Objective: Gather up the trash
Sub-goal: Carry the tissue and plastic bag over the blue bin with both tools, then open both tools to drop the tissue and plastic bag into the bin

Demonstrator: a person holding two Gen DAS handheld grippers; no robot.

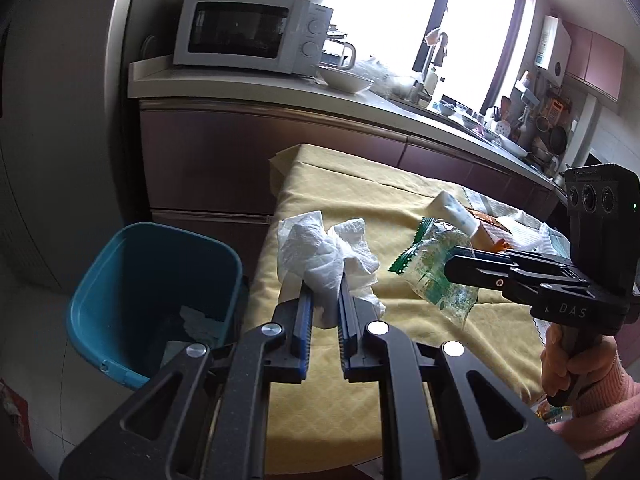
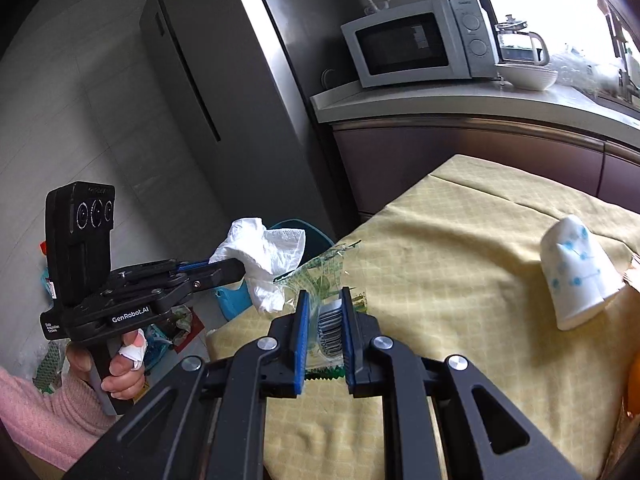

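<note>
My left gripper is shut on a crumpled white paper towel and holds it above the left edge of the yellow-clothed table. It also shows in the right wrist view with the towel. My right gripper is shut on a clear green plastic wrapper with a barcode, held just above the cloth. The wrapper and right gripper show in the left wrist view. A teal trash bin stands on the floor left of the table, with some trash inside.
A white paper cup lies on its side on the cloth, with more wrappers behind it. A kitchen counter with a microwave, bowl and dishes runs behind. A grey fridge stands left.
</note>
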